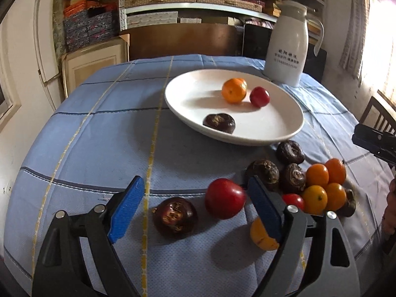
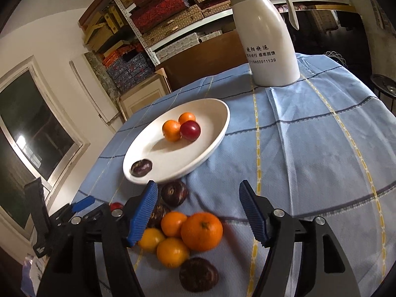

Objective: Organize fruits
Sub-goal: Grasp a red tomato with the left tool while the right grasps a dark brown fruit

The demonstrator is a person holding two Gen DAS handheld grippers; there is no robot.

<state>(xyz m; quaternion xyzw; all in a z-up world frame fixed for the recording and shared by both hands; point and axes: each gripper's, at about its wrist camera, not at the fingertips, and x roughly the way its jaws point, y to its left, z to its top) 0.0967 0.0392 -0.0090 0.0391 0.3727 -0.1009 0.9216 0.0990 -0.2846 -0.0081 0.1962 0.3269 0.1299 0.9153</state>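
Observation:
A white oval plate [image 1: 188, 109] [image 2: 217, 133] on the blue checked tablecloth holds oranges [image 1: 234, 90], a red fruit [image 1: 259, 96] and a dark chestnut [image 1: 219, 123]. In front of it lies a loose pile of oranges [image 1: 316, 174] [image 2: 201, 231], dark chestnuts [image 1: 290, 151] and red fruits. My left gripper [image 1: 198, 205] is open low over the cloth, with a red fruit [image 1: 225, 198] and a dark chestnut [image 1: 175, 217] between its blue pads. My right gripper [image 2: 198, 212] is open above the orange pile, holding nothing.
A white thermos jug [image 1: 288, 49] [image 2: 268, 39] stands behind the plate. The tablecloth [image 1: 99, 143] falls off at the round table's edges. Shelves of boxes fill the back wall. A chair [image 1: 378, 113] stands at the right.

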